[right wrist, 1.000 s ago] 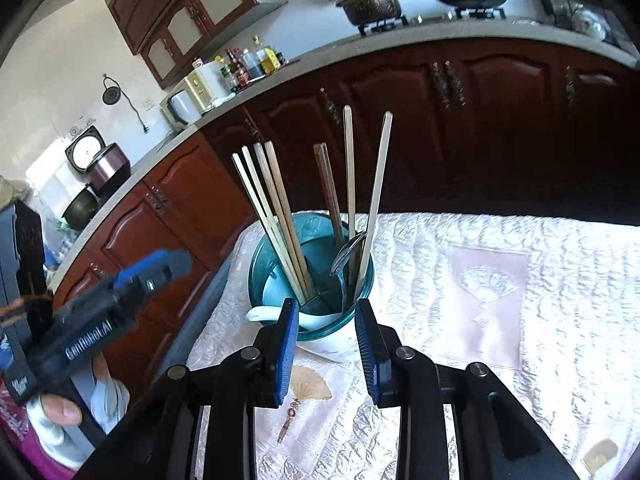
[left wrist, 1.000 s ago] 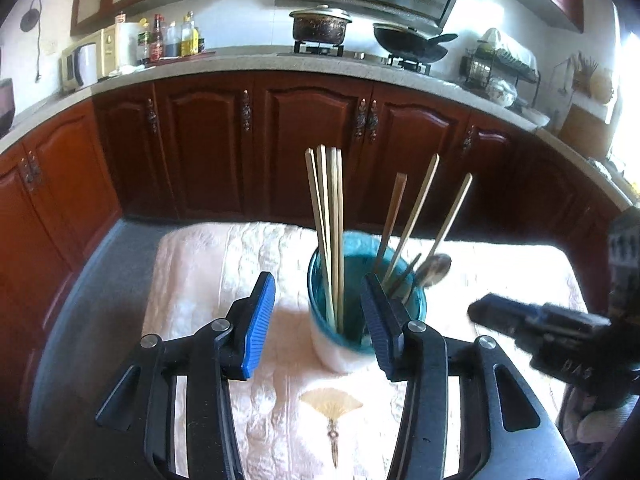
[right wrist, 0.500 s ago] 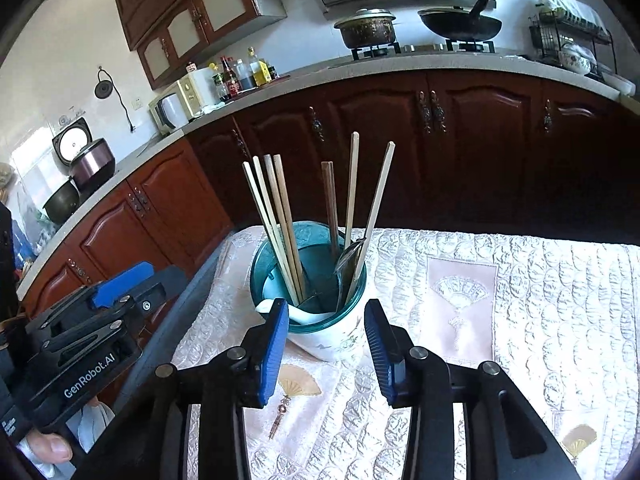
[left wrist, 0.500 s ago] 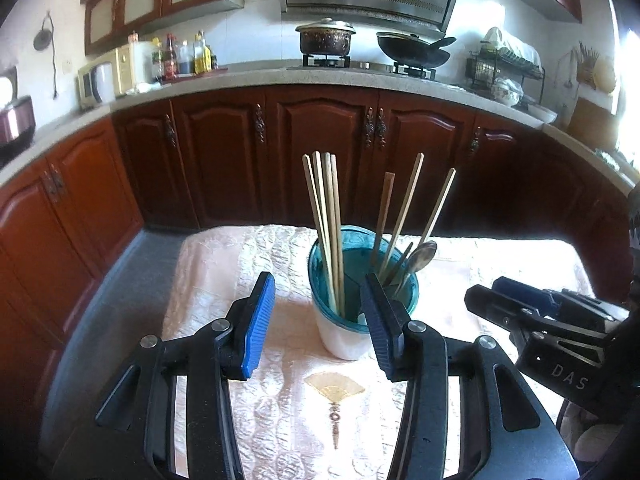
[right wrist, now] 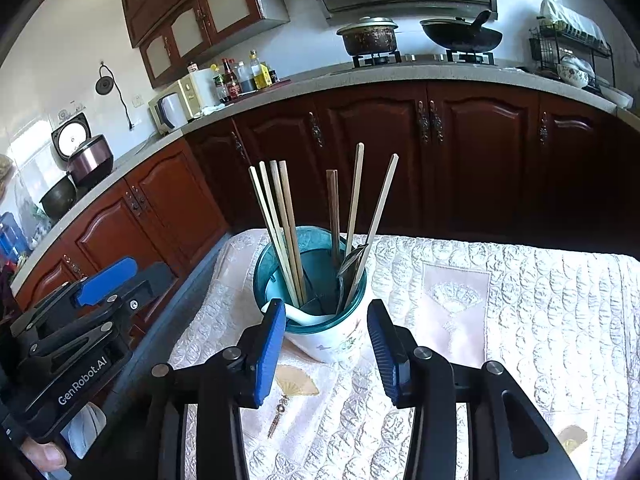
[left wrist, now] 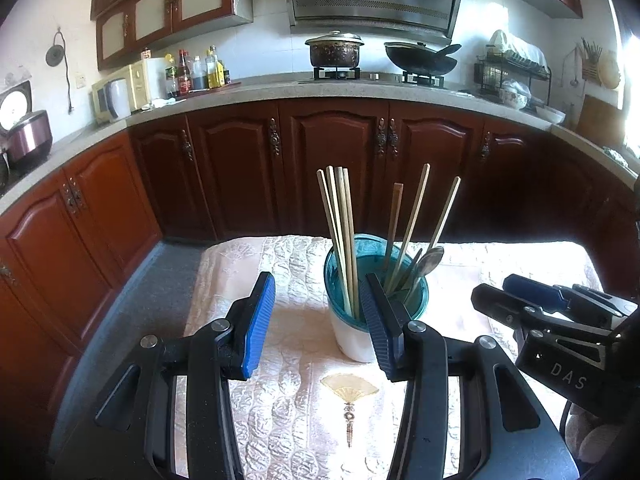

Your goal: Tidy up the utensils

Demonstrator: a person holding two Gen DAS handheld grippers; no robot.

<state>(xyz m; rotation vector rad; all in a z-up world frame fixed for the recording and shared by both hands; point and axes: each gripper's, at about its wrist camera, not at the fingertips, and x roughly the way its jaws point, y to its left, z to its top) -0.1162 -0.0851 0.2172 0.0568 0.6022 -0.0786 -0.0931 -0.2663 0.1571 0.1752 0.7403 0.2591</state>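
A white utensil cup with a teal rim [left wrist: 352,336] [right wrist: 336,340] stands on the table, holding several wooden chopsticks [left wrist: 340,232] [right wrist: 280,224], a metal spoon [left wrist: 430,260] [right wrist: 354,258] and a white ceramic spoon [right wrist: 304,316]. My left gripper [left wrist: 318,322] is open and empty, just in front of the cup and slightly left of it. My right gripper [right wrist: 326,344] is open and empty, its fingers either side of the cup's near side without touching. Each gripper shows in the other's view: the right one [left wrist: 520,304] and the left one [right wrist: 104,288].
The table is covered with a quilted cream cloth [left wrist: 288,280] [right wrist: 520,320] with fan motifs. Dark red cabinets [left wrist: 332,168] and a grey counter with pot [left wrist: 334,50], wok, bottles and microwave stand behind. The floor gap lies left of the table.
Both grippers have drawn back and risen from the cup. The right gripper's jaws have widened. The cup and its utensils have not moved.
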